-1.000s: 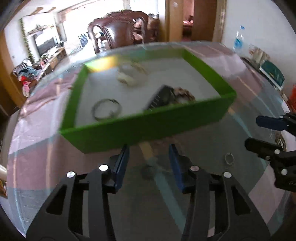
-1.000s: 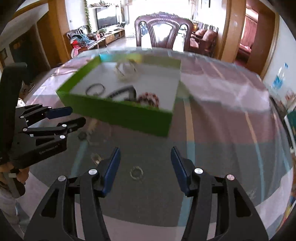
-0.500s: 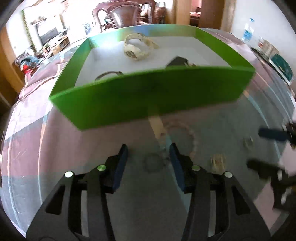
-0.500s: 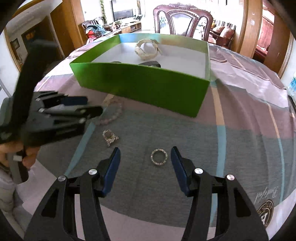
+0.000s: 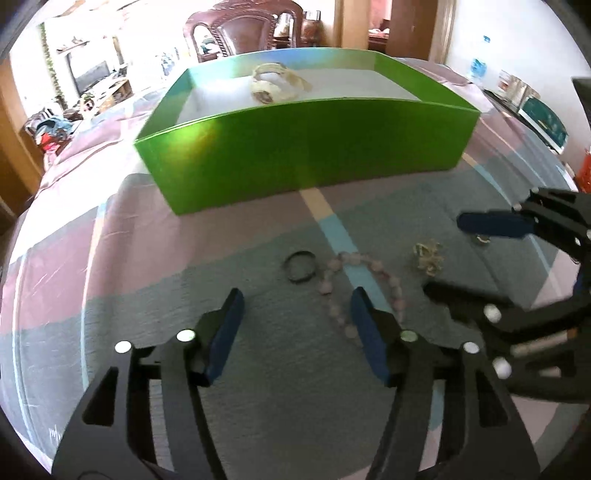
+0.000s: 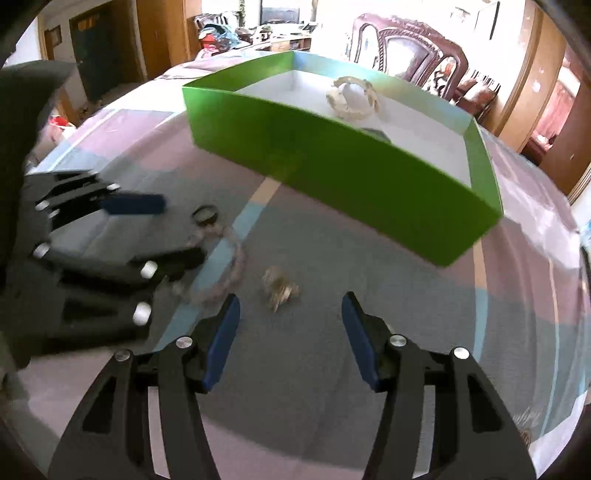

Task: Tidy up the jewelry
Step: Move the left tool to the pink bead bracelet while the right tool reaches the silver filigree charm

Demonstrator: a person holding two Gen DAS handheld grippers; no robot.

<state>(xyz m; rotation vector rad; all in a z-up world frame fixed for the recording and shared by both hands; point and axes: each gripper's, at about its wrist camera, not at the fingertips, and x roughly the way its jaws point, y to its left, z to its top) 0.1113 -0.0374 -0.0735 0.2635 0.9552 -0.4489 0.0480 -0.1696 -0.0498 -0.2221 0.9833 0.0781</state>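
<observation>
A green box point(image 5: 306, 147) point(image 6: 332, 155) stands on the table with a cream bracelet point(image 5: 275, 83) point(image 6: 352, 98) inside. On the cloth in front lie a dark ring point(image 5: 300, 266) point(image 6: 205, 215), a pink bead bracelet point(image 5: 354, 284) point(image 6: 225, 273) and a small gold piece point(image 5: 426, 254) point(image 6: 279, 288). My left gripper point(image 5: 295, 317) is open, low over the cloth just short of the dark ring and beads. My right gripper point(image 6: 290, 314) is open, just short of the gold piece. A silver ring point(image 5: 481, 240) peeks from behind the right gripper's finger.
The table has a pink, grey and blue striped cloth point(image 5: 110, 258). A carved wooden chair point(image 5: 236, 33) stands behind the box. Bottles and a teal box point(image 5: 541, 118) sit at the far right edge.
Both grippers have dropped lower and closer to the loose jewelry; the right one has shifted left from the silver ring to the gold piece. Both stay open.
</observation>
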